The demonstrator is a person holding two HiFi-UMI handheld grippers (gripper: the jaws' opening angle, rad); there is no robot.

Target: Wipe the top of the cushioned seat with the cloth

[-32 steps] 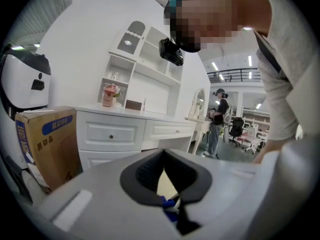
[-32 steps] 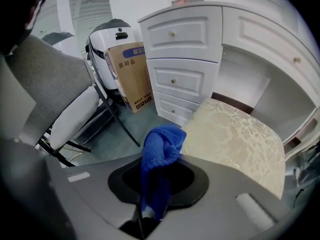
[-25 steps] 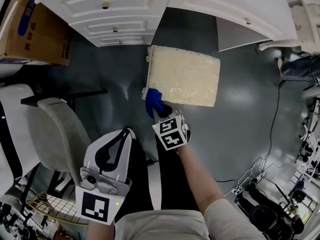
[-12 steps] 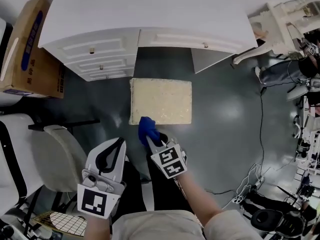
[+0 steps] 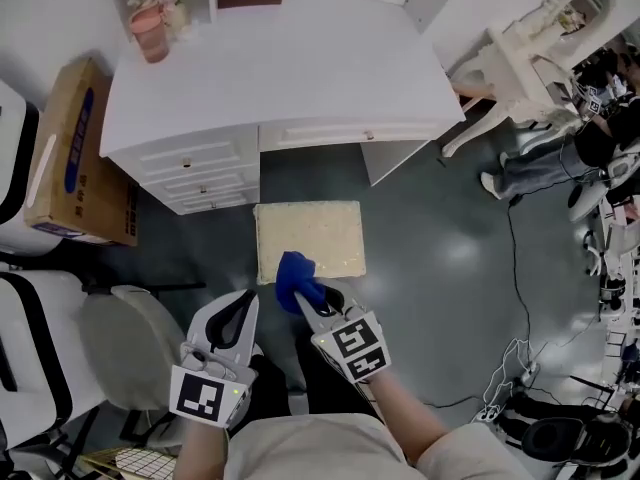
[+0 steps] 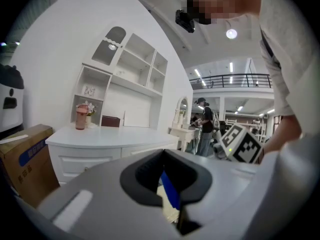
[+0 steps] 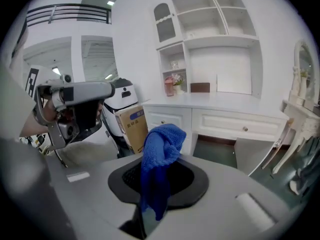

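1. The right hand-held gripper [image 5: 308, 290] is clamping the blue cloth [image 5: 292, 271], its jaws pressing together on it, above the near edge of the cushioned seat [image 5: 318, 230].
2. The left hand-held gripper [image 5: 238, 308] is hanging just beside it, jaws together on nothing.
3. The seat is sitting on the floor [image 5: 440, 258], its far edge near the white surface [image 5: 270, 78]; open floor is lying to its right.

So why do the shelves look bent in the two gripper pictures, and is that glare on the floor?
Left gripper view: the wide-angle lens bows the shelf unit and darkens the corners; a ceiling lamp flares. Right gripper view: the same bowing, yet the blue cloth in the jaws is sharp. Head view: yes, a pale sheen on the floor.
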